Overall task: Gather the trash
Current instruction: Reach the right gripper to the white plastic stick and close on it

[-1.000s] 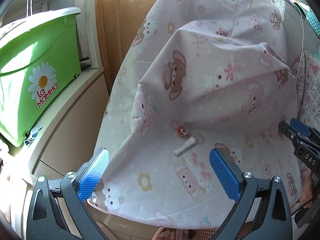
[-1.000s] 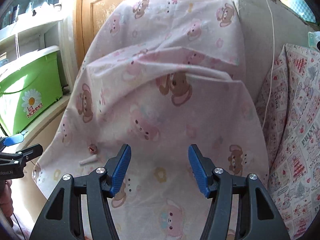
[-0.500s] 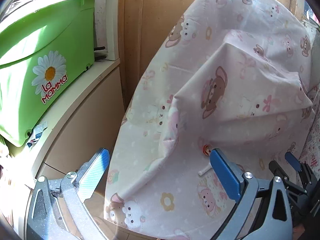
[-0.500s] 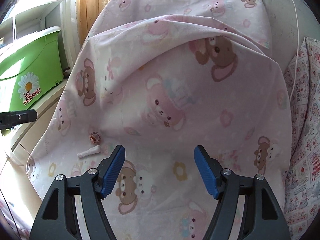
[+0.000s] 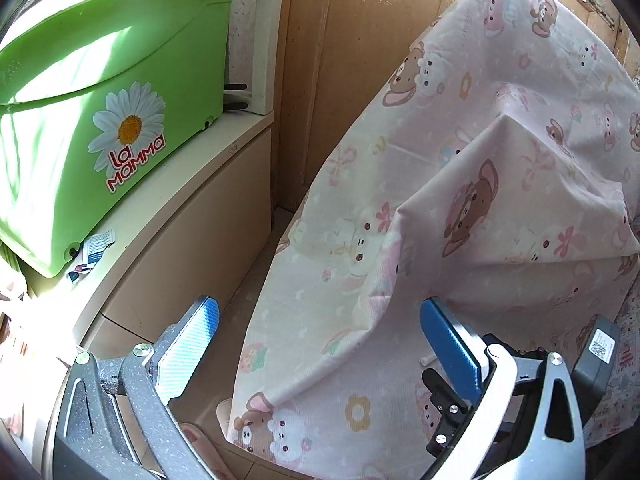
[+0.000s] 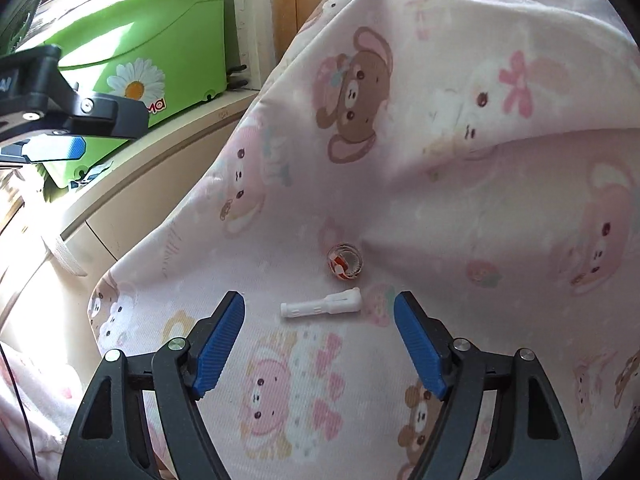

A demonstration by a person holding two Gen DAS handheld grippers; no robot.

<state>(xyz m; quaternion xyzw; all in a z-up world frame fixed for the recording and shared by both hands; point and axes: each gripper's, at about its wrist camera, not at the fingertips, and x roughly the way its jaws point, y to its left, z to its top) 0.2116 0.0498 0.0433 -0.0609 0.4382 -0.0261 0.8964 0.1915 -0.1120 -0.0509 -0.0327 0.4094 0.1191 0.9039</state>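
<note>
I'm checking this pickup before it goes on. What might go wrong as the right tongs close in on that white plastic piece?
1. The white plastic piece lies flat on the soft pink sheet, so the open right tongs may pinch fabric instead.
2. The small round orange scrap sits just beyond it and might roll if the sheet shifts.
3. The open left tongs point off to the side, away from both, so they give no help.

A white plastic tube [image 6: 321,306] and a small red-and-clear round cap [image 6: 345,261] are carried by the pink bear-printed cloth [image 6: 460,208].
</note>
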